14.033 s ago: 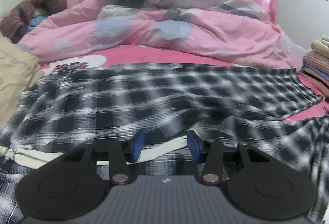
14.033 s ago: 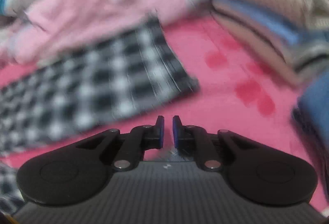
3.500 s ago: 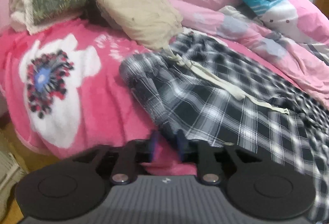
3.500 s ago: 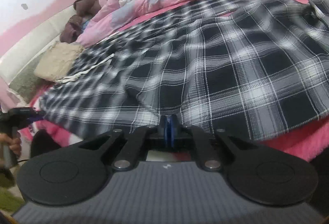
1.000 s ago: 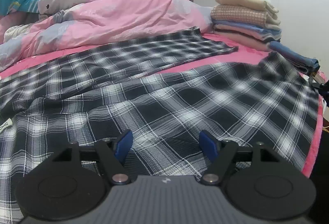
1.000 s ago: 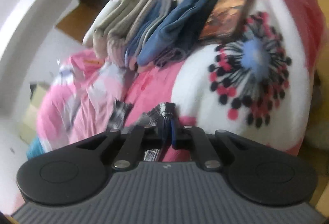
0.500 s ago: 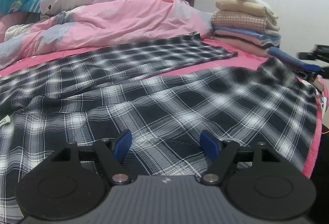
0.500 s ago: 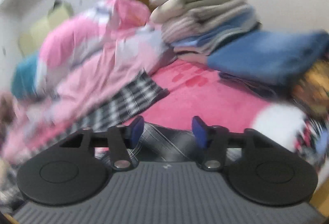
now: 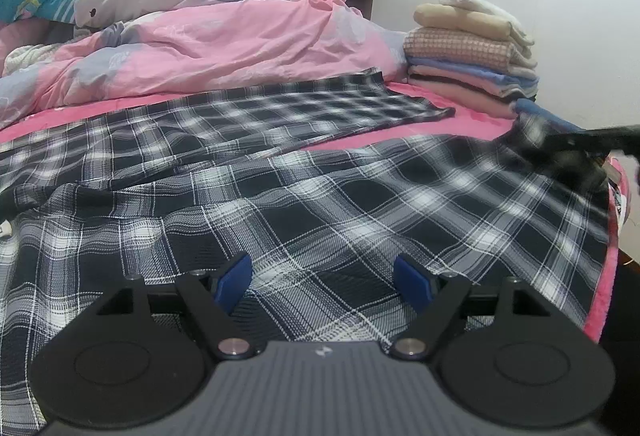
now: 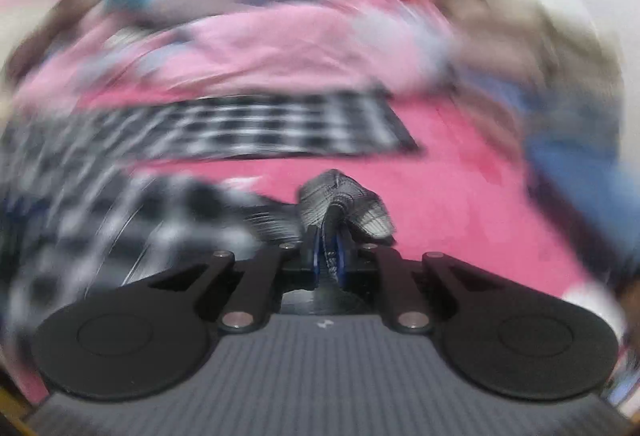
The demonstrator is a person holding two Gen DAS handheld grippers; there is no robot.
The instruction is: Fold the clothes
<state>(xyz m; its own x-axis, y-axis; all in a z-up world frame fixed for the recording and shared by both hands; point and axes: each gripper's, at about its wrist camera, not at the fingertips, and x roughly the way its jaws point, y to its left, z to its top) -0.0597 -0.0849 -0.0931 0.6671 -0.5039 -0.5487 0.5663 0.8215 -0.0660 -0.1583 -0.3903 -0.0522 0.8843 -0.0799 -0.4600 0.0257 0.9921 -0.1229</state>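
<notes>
With my right gripper (image 10: 329,251) clenched on the plaid trousers' (image 9: 320,196) hem, I'm starting the fold. My left gripper (image 9: 323,278) hangs released above the cloth; next I carry the hem across.

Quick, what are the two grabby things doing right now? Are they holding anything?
Left gripper: open, holding nothing, over the plaid pants.
Right gripper: has just closed, pinching a bunched edge of the plaid pants.

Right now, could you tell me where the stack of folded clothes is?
In the left wrist view, the stack sits at upper right on the bed, against the wall, beside the pink duvet.
</notes>
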